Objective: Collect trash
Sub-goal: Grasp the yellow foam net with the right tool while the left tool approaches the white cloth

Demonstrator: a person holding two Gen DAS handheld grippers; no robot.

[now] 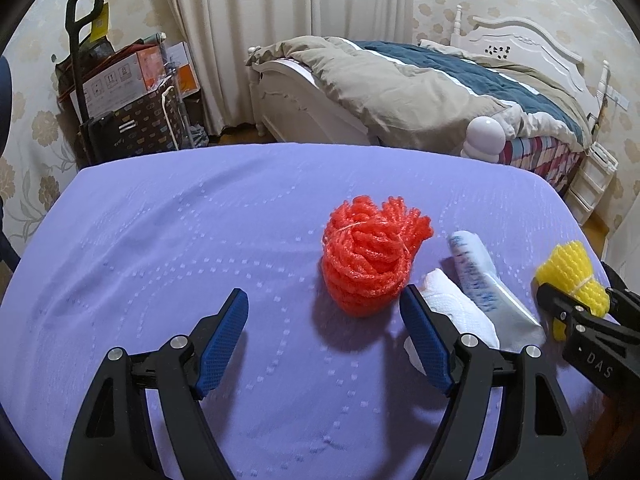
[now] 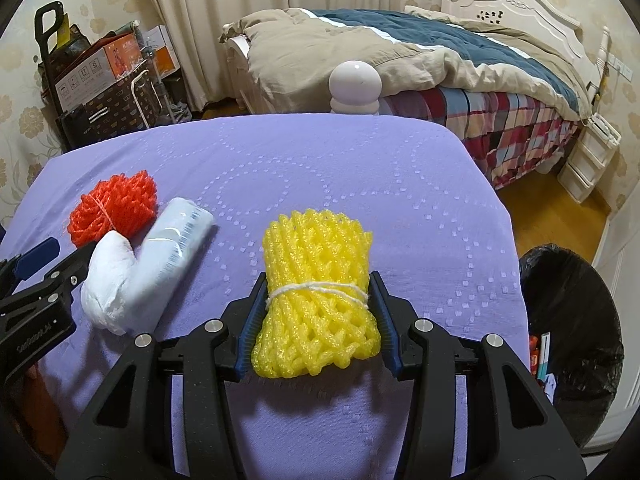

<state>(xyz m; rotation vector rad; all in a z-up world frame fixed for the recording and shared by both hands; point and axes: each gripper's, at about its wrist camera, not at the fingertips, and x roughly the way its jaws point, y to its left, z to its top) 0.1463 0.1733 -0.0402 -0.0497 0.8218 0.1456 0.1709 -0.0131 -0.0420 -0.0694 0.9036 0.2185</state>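
One black-lined bin (image 2: 568,320), litter inside

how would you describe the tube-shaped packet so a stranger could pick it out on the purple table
On the purple tablecloth, look between the orange foam net and the yellow foam net. The pale blue packet lies there, touching a crumpled white tissue. It alone is smooth and shiny, with dark print along one side.
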